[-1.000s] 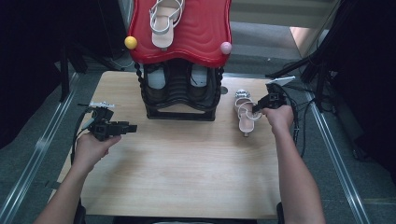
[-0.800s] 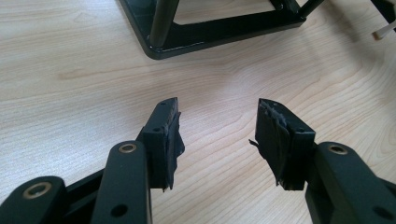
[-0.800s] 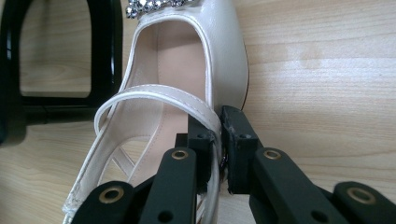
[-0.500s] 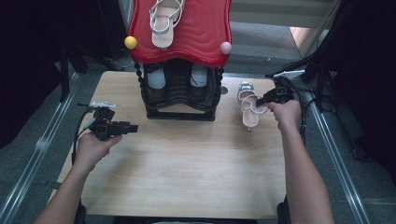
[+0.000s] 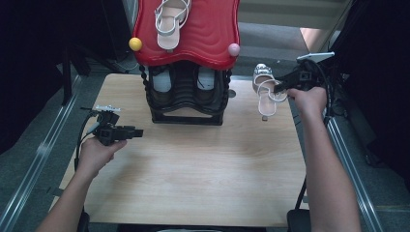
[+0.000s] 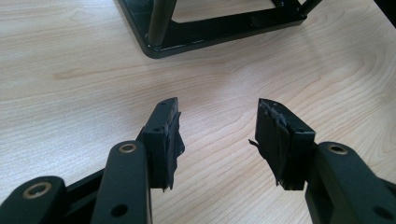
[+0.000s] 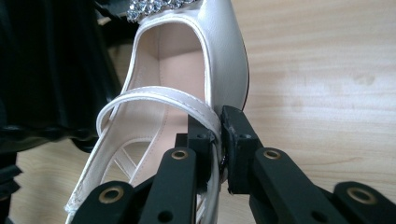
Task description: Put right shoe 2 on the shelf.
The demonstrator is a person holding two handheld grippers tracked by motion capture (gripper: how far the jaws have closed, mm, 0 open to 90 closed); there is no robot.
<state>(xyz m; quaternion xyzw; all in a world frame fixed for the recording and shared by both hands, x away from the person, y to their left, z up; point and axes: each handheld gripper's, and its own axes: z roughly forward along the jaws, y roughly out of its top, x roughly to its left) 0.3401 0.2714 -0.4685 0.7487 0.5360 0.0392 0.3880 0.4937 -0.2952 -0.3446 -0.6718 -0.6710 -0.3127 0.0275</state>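
Sandal higher in right gripper

Bare table in front; shoe rack blocks the far middle.

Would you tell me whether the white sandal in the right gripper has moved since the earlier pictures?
Yes. The white sandal, clamped by the right gripper, has shifted toward the table's far edge, nearer the shoe rack's pink knob.
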